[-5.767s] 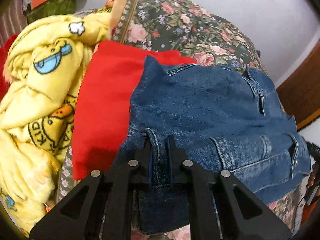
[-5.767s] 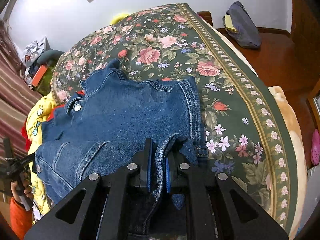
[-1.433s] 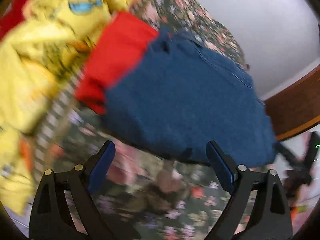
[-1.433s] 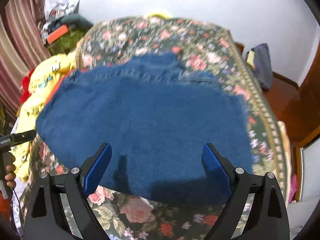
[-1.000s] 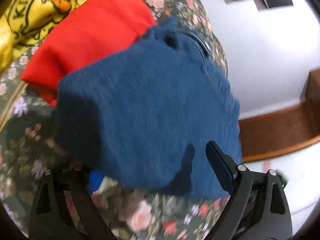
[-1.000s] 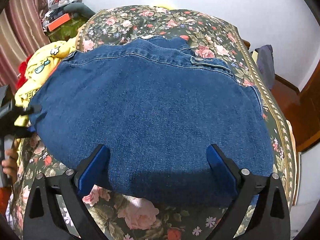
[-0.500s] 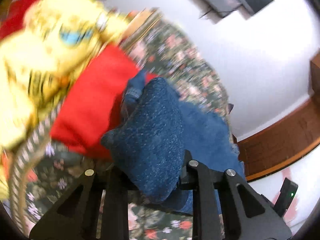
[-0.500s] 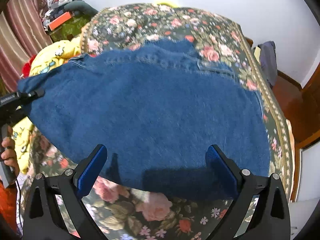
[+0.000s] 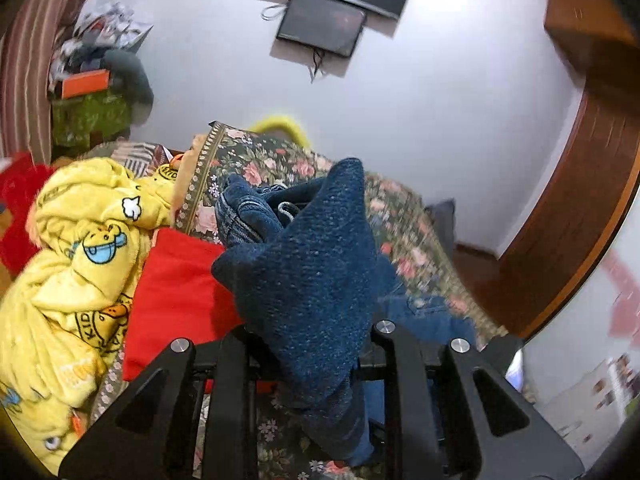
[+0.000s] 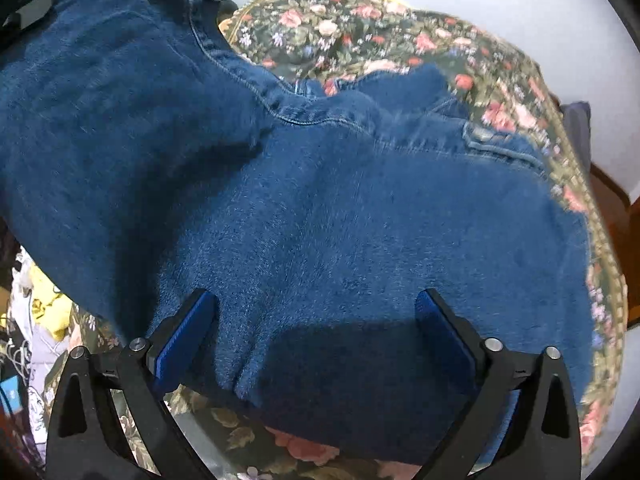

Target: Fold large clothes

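A blue denim jacket (image 10: 340, 208) lies folded on the floral bedspread (image 10: 400, 40). My left gripper (image 9: 310, 344) is shut on a thick fold of the denim jacket (image 9: 316, 264) and holds that corner lifted above the bed. In the right wrist view the lifted left side of the jacket rises toward the upper left. My right gripper (image 10: 316, 320) is open, its blue-padded fingers (image 10: 188, 332) spread over the jacket's near edge, holding nothing.
A red garment (image 9: 180, 292) lies left of the jacket, next to a yellow cartoon-print blanket (image 9: 76, 272). A dark bag (image 10: 576, 128) rests by the bed's far right. Two screens (image 9: 324, 24) hang on the white wall. A wooden door frame (image 9: 568, 220) is at the right.
My left gripper closed on the jacket's left corner and raised it, pulling that side up and over. My right gripper stayed open and moved closer to the jacket's near edge.
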`<state>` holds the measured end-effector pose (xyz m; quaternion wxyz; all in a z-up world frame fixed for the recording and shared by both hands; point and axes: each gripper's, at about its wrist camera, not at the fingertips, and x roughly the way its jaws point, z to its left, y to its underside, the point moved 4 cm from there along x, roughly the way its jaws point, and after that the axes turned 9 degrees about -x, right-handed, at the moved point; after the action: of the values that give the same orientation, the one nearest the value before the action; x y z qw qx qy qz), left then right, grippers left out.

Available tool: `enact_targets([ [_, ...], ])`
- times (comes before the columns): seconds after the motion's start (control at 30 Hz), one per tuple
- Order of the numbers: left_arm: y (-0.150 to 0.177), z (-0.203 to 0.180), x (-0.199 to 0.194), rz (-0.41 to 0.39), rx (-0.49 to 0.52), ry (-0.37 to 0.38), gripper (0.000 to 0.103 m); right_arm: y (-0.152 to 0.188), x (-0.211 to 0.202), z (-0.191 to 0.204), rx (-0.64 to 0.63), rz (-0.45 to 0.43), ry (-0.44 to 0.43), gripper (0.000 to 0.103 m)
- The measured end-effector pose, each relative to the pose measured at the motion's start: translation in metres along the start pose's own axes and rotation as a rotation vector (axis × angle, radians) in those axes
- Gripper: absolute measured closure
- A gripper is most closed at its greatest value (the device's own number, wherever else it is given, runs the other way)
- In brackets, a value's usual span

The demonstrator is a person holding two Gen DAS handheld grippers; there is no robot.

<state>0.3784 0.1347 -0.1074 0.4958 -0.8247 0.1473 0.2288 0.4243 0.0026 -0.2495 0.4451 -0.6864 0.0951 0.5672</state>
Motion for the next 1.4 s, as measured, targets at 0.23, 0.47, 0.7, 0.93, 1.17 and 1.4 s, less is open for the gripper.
enact_targets([
  [0.23, 0.005, -0.065, 0.031, 0.057, 0.057, 0.082, 0.083, 0.03, -0.062, -0.054, 0.145, -0.089, 0.008, 0.004],
  [0.47, 0.062, -0.174, 0.067, 0.215, 0.103, 0.275, 0.084, 0.099, -0.113, -0.134, 0.34, -0.073, 0.126, 0.003],
  [0.7, 0.185, -0.216, 0.109, 0.462, 0.424, 0.226, 0.083, 0.156, -0.131, -0.169, 0.436, -0.008, 0.198, 0.003],
  [0.93, 0.186, -0.209, 0.092, 0.511, 0.46, 0.262, 0.063, 0.163, -0.152, -0.17, 0.456, -0.055, 0.187, 0.003],
  [1.17, 0.177, -0.198, 0.04, 0.495, 0.468, 0.284, 0.034, 0.138, -0.175, -0.157, 0.423, -0.15, 0.153, 0.003],
  [1.4, 0.131, -0.151, 0.02, 0.362, 0.484, 0.14, 0.032, 0.098, -0.172, -0.135, 0.327, -0.185, 0.139, 0.003],
])
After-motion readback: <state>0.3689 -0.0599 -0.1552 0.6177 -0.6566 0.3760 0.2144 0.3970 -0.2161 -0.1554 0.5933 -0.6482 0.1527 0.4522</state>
